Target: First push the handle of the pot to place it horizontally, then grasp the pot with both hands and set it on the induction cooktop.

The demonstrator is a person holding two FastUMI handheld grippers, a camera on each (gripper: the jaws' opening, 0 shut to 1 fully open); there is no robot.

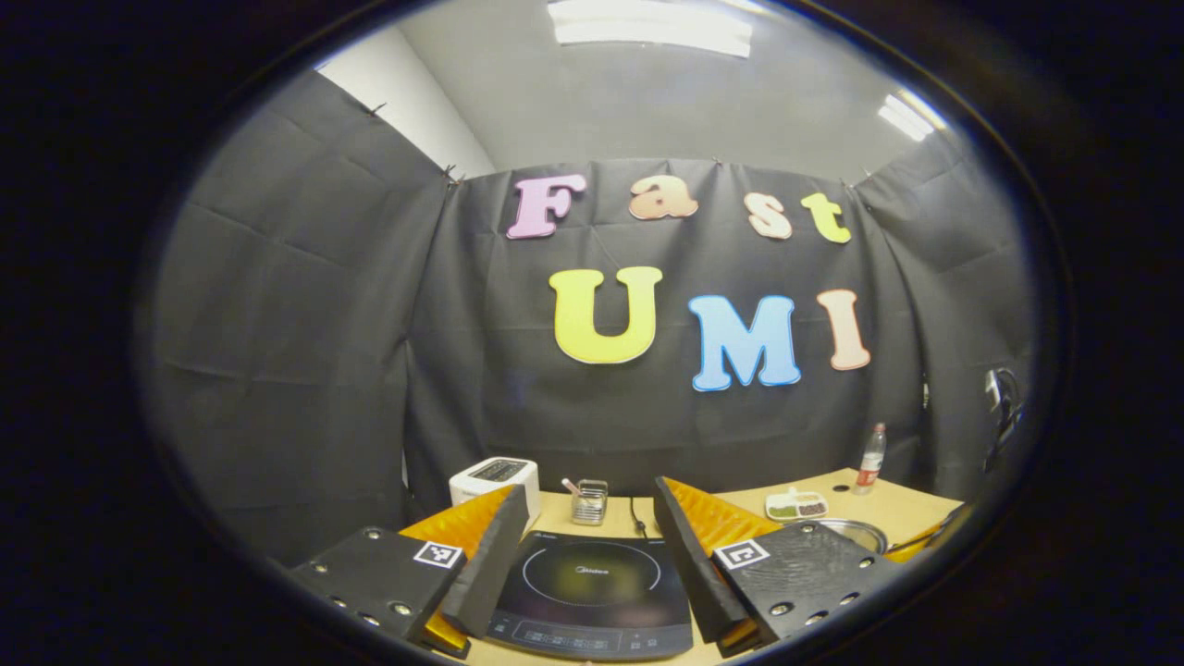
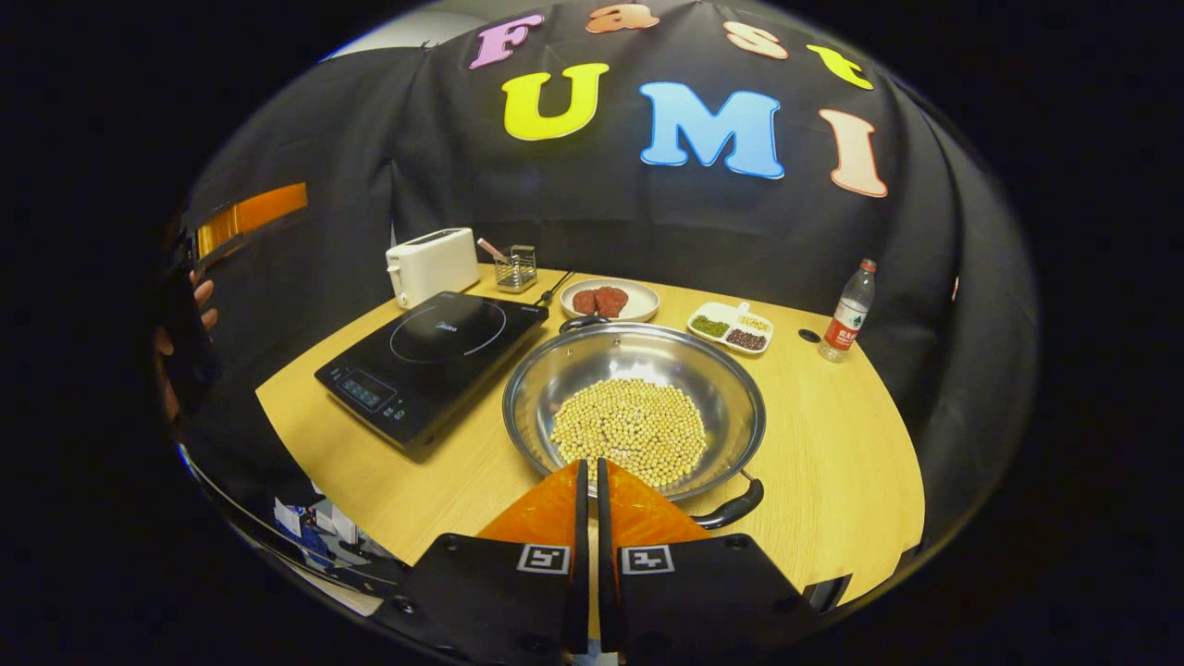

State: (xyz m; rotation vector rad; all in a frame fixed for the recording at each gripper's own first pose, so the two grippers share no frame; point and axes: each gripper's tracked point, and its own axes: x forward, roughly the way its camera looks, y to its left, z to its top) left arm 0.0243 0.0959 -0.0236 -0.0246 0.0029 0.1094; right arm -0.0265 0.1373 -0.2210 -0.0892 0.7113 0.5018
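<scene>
On the wooden table (image 2: 832, 462), the pot (image 2: 635, 407) sits just past the right gripper (image 2: 588, 467), whose jaws are nearly pressed together and hold nothing. It is a wide, shiny metal pot with a heap of pale beans (image 2: 629, 427) inside. One dark handle (image 2: 735, 507) pokes out beside the gripper. Left of the pot lies the induction cooktop (image 2: 430, 361). Over that cooktop, the left gripper (image 1: 588, 518) has its jaws wide apart.

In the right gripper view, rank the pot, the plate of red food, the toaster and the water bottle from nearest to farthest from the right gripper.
From the right gripper, fingers closed:
1. Pot, directly ahead, its near rim at the fingertips.
2. Plate of red food, just beyond the pot's far rim.
3. Toaster at far left and water bottle at far right: too close to call.
</scene>
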